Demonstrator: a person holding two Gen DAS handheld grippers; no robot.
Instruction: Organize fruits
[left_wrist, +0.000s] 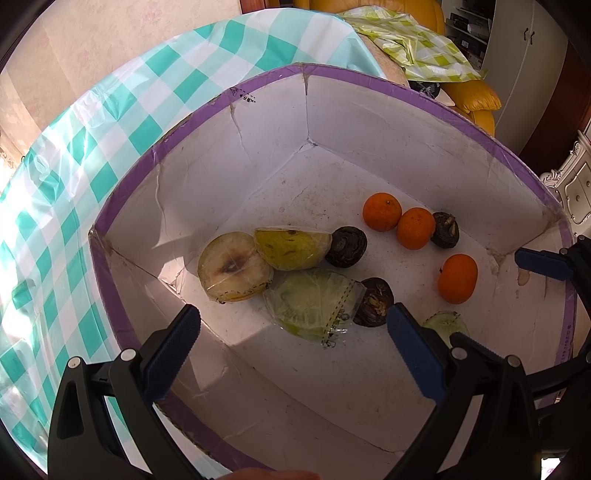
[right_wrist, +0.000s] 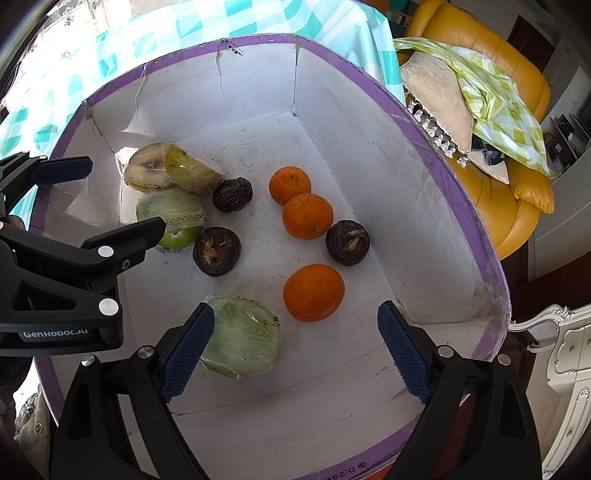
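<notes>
Both grippers, left gripper (left_wrist: 293, 328) and right gripper (right_wrist: 295, 332), gape empty over box (right_wrist: 369, 122); inside: three oranges (right_wrist: 313, 291), wrapped fruit halves (right_wrist: 242, 338), dark fruits (right_wrist: 347, 242).

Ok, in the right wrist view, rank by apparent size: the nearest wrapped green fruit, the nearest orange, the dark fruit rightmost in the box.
1. Wrapped green fruit
2. Orange
3. Dark fruit

Nearness inflates the first.

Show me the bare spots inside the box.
Free: the box floor at the far corner beyond the oranges, and the near strip by the front wall. Crowded: the left corner, with wrapped fruit halves touching.
</notes>
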